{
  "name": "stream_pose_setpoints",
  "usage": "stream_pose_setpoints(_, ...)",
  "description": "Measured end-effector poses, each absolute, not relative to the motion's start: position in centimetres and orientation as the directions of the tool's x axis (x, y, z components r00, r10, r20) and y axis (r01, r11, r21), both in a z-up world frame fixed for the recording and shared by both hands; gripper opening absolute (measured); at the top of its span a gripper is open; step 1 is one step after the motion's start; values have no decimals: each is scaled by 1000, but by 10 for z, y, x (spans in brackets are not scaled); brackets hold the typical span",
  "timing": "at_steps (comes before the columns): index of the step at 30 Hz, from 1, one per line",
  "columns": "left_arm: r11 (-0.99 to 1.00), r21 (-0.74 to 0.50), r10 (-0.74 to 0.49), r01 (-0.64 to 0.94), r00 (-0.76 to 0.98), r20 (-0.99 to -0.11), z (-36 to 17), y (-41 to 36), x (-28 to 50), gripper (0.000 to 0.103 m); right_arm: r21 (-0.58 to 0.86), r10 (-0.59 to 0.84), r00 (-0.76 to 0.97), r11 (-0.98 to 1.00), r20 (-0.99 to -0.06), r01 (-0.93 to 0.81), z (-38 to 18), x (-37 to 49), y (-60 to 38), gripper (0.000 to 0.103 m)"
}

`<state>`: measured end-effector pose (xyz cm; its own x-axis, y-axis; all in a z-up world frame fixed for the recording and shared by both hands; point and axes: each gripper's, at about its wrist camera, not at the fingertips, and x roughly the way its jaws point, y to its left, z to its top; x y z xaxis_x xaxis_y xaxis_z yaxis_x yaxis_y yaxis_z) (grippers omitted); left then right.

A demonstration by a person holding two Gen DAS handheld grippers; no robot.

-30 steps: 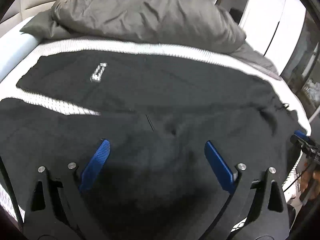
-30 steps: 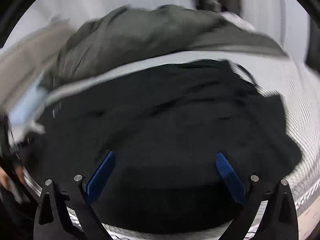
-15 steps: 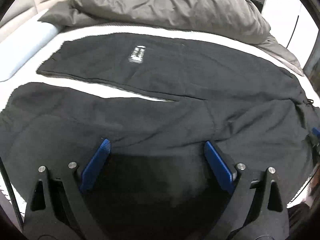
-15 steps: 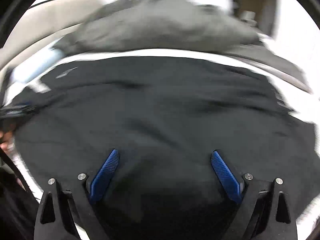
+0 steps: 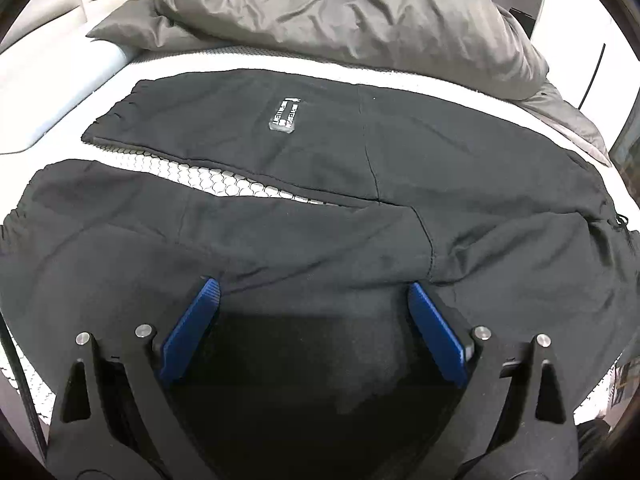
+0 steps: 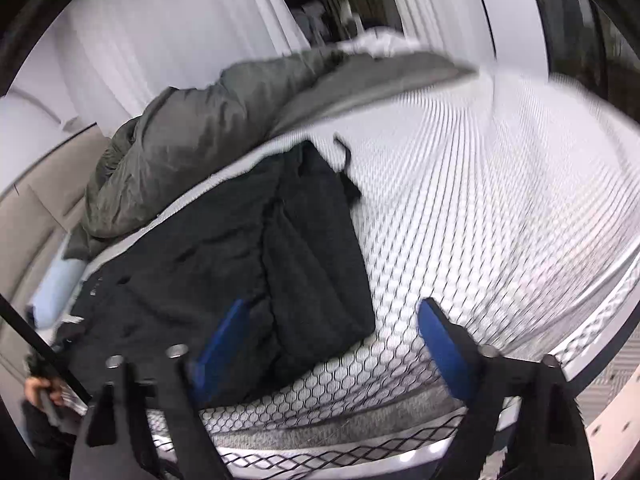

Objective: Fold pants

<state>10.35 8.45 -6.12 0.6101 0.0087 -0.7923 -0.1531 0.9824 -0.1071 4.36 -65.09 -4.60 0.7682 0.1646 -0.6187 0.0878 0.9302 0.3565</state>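
pants [image 5: 320,184] flat on bed [image 6: 500,200], legs apart | your right gripper [image 6: 332,344] has swung to the waistband end, jaws just closing, nothing clamped (blurred) | left gripper [image 5: 312,320] released, above near leg | fold not begun

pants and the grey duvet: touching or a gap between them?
Apart. The left wrist view shows a white strip of mattress running between the far edge of the black pants and the grey duvet.
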Motion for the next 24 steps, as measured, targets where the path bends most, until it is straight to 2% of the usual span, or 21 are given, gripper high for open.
stream_pose_setpoints(2, 983, -103, 11, -151, 610, -793, -61, 84, 103, 95, 425, 198, 752, 897, -628, 119, -61, 60, -657, 78)
stream_pose_setpoints(4, 984, -92, 19, -150, 609, -793, -62, 82, 102, 95, 514, 254, 770, 850, -586, 111, -73, 67, -666, 68)
stream_pose_setpoints(5, 985, -89, 21, -150, 608, -794, -62, 82, 102, 95, 568, 283, 778, 815, -561, 112, -76, 71, -670, 45)
stream_pose_setpoints(6, 985, -87, 22, -150, 608, -793, -62, 82, 102, 95, 603, 311, 767, 789, -561, 121, -78, 78, -670, 35)
stream_pose_setpoints(7, 985, -88, 20, -148, 608, -794, -62, 82, 102, 95, 598, 304, 760, 790, -574, 135, -76, 81, -667, 32)
stream_pose_setpoints(8, 985, -91, 19, -150, 607, -794, -63, 82, 102, 95, 567, 285, 754, 812, -591, 138, -68, 84, -661, 25)
stream_pose_setpoints(11, 985, -89, 18, -147, 605, -796, -63, 81, 102, 95, 362, 191, 692, 926, -696, 109, -39, 74, -629, 16)
stream_pose_setpoints(14, 987, -86, 15, -139, 601, -799, -64, 81, 100, 95, 256, 123, 648, 960, -751, 114, -26, 56, -623, 16)
stream_pose_setpoints(16, 987, -86, 14, -137, 600, -800, -64, 82, 100, 95, 182, 75, 611, 977, -788, 114, -28, 51, -623, 25)
stream_pose_setpoints(18, 986, -94, 9, -139, 602, -798, -64, 83, 99, 95, 171, 60, 604, 977, -794, 128, -26, 56, -625, 55)
stream_pose_setpoints(20, 986, -98, 4, -135, 604, -797, -63, 86, 98, 95, 162, 22, 654, 975, -756, 154, -17, 56, -626, 57)
stream_pose_setpoints(24, 987, -92, 7, -135, 601, -799, -64, 85, 98, 95, 193, 110, 713, 980, -693, 37, 4, 74, -617, 57)
